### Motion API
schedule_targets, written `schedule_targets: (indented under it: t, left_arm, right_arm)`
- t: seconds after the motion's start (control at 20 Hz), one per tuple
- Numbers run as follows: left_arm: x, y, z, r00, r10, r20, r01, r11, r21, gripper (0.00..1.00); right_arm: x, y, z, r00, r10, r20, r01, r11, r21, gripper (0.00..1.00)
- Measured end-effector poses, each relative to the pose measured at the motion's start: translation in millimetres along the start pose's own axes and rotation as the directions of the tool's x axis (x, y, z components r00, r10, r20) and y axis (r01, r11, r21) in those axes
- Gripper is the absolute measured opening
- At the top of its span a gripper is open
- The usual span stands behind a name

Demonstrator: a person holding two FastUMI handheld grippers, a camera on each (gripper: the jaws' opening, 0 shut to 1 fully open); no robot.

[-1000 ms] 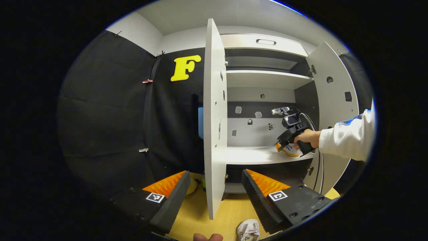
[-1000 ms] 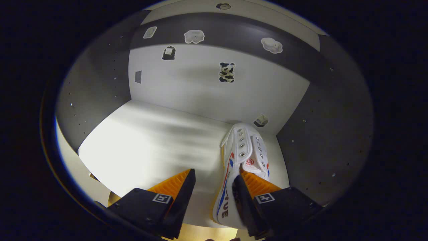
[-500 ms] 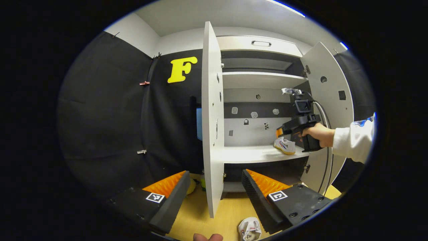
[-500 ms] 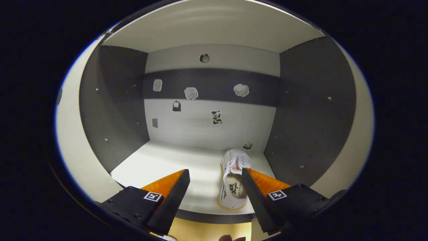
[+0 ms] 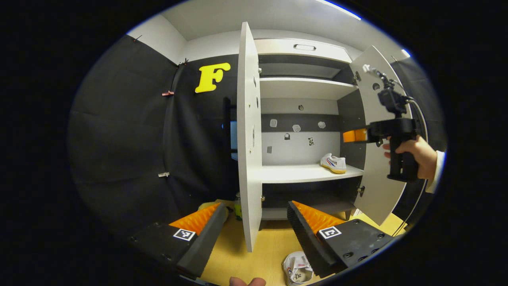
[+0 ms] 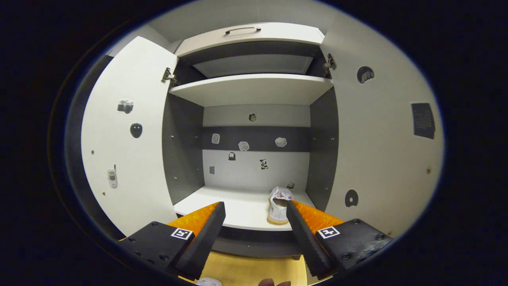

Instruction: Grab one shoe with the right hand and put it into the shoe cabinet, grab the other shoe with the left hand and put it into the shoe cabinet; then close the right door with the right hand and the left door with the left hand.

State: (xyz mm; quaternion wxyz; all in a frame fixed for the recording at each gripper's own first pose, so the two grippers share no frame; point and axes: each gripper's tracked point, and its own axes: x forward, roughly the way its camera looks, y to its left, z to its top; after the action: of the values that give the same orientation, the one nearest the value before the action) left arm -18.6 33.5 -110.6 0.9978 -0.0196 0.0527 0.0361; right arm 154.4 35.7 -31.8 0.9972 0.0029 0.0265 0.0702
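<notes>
One shoe shelved, one on the floor; both tools empty.

Your right tool (image 6: 254,222) stands wide open in front of the open shoe cabinet (image 6: 254,89), gripping nothing; the shelved shoe (image 6: 279,205) lies ahead of its right finger, on the shelf (image 6: 222,206) by the right wall. Your left tool (image 5: 254,228) is equally wide open and empty, facing the edge of the left door (image 5: 248,139). The other shoe (image 5: 295,268) lies on the floor (image 5: 262,246) just beside its right finger.
</notes>
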Motion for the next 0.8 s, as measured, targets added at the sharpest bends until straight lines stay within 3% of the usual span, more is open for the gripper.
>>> schedule_targets:
  t: [0.3, 0.5, 0.8]
  left_arm:
    - [-2.2, -40.6, -98.0, 0.985, -0.143, -0.099, 0.150, 0.986, 0.069, 0.96]
    - [-16.0, -68.4, -202.2, 0.932, -0.210, -0.296, 0.247, 0.964, 0.095, 0.97]
    - [-10.3, -92.0, -300.8, 0.868, -0.236, -0.438, 0.276, 0.961, 0.029, 0.89]
  right_arm:
    - [-84.1, 3.2, -13.3, 0.999, -0.006, 0.033, 0.006, 1.000, 0.010, 0.98]
    - [-107.8, -8.7, -6.0, 0.999, -0.021, 0.028, 0.021, 1.000, -0.004, 0.98]
    - [-125.7, -34.7, 10.1, 0.998, -0.057, 0.036, 0.057, 0.998, 0.018, 0.98]
